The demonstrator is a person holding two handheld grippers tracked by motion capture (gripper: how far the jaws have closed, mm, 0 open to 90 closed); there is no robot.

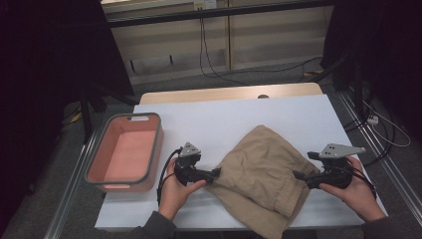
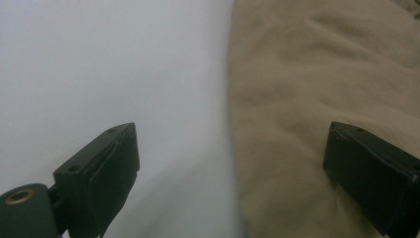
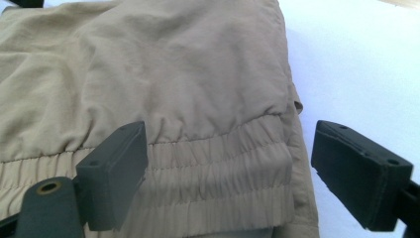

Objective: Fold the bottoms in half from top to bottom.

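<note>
Folded tan shorts [image 1: 261, 172] lie on the white table [image 1: 224, 114], right of the pink bin [image 1: 124, 152]. Left gripper [image 1: 216, 172] stands released, straddling the cloth's left edge. Right gripper [image 1: 301, 167], jaws spread, frames the elastic waistband [image 3: 213, 173], likely readying another fold.
</note>
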